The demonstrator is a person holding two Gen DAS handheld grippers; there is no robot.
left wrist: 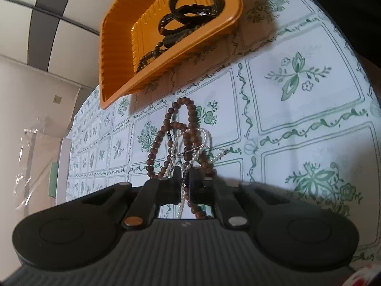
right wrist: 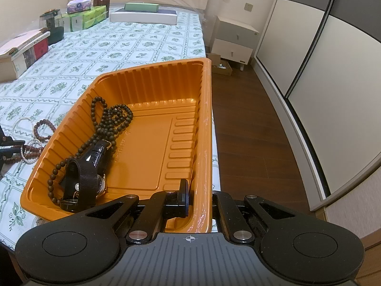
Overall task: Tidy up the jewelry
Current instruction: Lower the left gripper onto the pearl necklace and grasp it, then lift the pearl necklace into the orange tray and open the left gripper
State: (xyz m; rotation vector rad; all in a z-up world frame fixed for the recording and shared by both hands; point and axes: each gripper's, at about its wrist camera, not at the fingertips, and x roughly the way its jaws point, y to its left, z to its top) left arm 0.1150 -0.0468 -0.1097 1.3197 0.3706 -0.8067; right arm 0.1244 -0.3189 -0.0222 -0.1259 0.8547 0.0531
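My left gripper (left wrist: 184,181) is shut on a tangle of brown bead necklace (left wrist: 190,124) and white pearl strand (left wrist: 204,135), held over the tablecloth. The orange tray (left wrist: 114,54) lies beyond it, holding black watches (left wrist: 190,7) and a dark bead string (left wrist: 152,54). My right gripper (right wrist: 197,197) is shut on the orange tray's (right wrist: 207,119) right wall. In that view the tray holds the dark bead string (right wrist: 112,119) and black watches (right wrist: 85,178). The brown beads (right wrist: 42,128) and pearls (right wrist: 23,124) show at far left.
A floral green-and-white cloth (left wrist: 297,95) covers the table. Books (right wrist: 21,50), tissue packs (right wrist: 83,16), a dark jar (right wrist: 52,26) and flat boxes (right wrist: 142,14) stand at the table's far end. Wood floor (right wrist: 250,131), a nightstand (right wrist: 233,40) and a wardrobe (right wrist: 321,59) lie to the right.
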